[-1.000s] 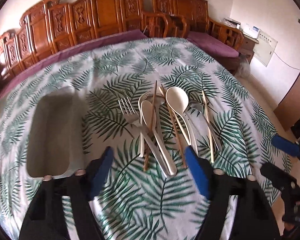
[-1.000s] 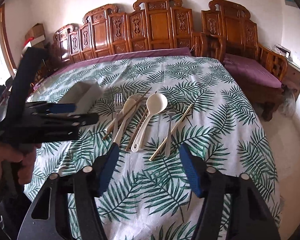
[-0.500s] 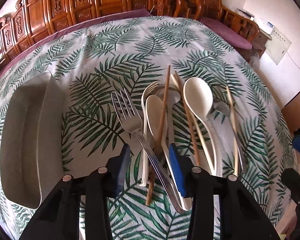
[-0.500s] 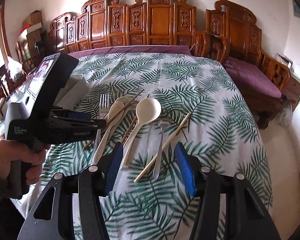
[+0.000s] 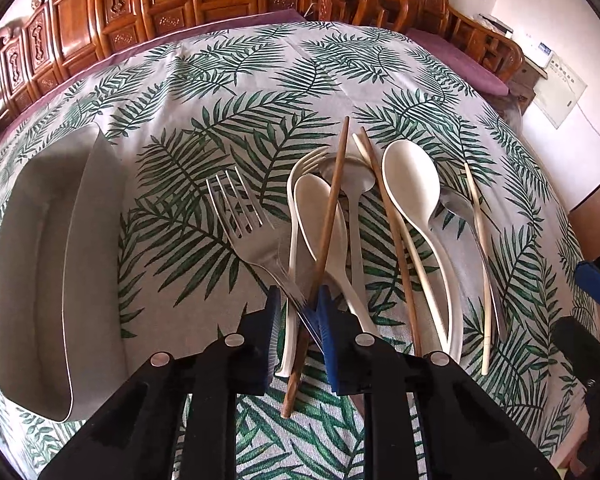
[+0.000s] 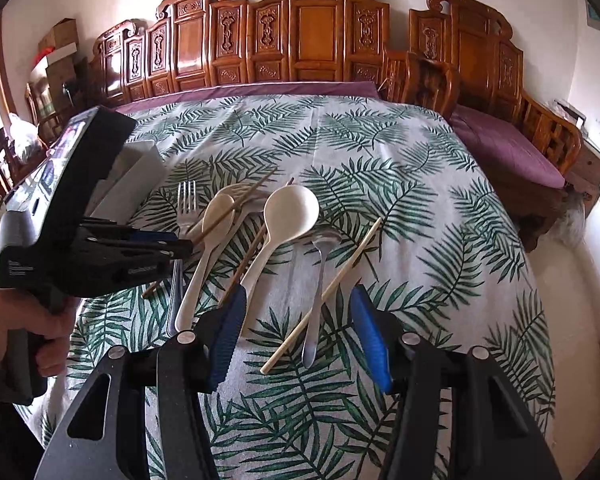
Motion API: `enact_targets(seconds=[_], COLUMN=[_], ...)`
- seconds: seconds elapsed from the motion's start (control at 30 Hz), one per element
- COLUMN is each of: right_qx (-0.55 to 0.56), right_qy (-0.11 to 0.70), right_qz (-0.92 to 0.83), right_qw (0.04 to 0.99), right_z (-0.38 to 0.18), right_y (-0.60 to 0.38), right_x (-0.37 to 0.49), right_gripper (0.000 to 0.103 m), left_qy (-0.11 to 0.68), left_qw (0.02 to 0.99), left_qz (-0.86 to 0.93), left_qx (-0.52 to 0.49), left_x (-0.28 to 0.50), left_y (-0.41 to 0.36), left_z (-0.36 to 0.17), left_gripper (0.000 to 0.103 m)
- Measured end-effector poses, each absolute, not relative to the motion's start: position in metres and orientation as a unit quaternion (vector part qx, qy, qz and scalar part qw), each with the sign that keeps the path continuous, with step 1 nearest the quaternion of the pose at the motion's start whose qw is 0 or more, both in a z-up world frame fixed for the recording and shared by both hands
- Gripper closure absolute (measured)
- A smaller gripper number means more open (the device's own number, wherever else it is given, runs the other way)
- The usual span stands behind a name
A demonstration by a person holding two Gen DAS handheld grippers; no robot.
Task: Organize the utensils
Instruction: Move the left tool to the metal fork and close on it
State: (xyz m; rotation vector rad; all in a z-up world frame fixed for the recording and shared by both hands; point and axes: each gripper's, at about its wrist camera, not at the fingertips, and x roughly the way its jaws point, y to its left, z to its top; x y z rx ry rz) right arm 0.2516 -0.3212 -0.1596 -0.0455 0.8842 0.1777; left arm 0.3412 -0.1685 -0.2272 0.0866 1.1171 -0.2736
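On the desk, covered by a white cloth printed with green palm leaves (image 5: 260,92), the utensils lie in a loose heap: a shiny metal fork (image 5: 244,216), a slim cream plastic fork (image 5: 292,240), a small cream plastic spoon (image 5: 320,216), a metal spoon (image 5: 356,184) partly under them, two dark brown wooden chopsticks (image 5: 332,216), a large cream plastic spoon (image 5: 410,184), a second, smaller metal spoon (image 6: 320,280) and a pale bamboo chopstick (image 6: 328,292). The left gripper (image 5: 296,312) points steeply down over the near ends of the heap; its jaws are closing, with the metal fork's handle, the cream fork's handle and one dark chopstick crowded between the blue pads, so several handles stand in the way of a clean hold on any one. Whether the pads press yet is hard to tell. The right gripper (image 6: 296,332) hovers with jaws apart above the pale chopstick and the smaller metal spoon, touching neither. A grey oblong tray (image 5: 40,248) sits at the left of the heap, well apart. Carved wooden benches (image 6: 300,28) with purple cushions ring the desk.
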Motion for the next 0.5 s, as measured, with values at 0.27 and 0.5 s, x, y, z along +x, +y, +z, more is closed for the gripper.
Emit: enact_targets(seconds=[0.27,0.5], right_qx=[-0.030,-0.029], right_qy=[0.425,0.429], right_qz=[0.093,0.095], right_qw=[0.900,0.898], right_z=[-0.161,-0.164], right_y=[-0.309,-0.306], right_x=[0.250,0.251], right_gripper=[0.046,0.046], left_qy=[0.517,0.538], left_qw=[0.846,0.833], left_qz=[-0.126,-0.129], left_qx=[0.032,0.012], left_x=[0.345,0.356], left_y=[-0.160,-0.158], left_z=[-0.220,-0.227], left_gripper=[0.085,0.084])
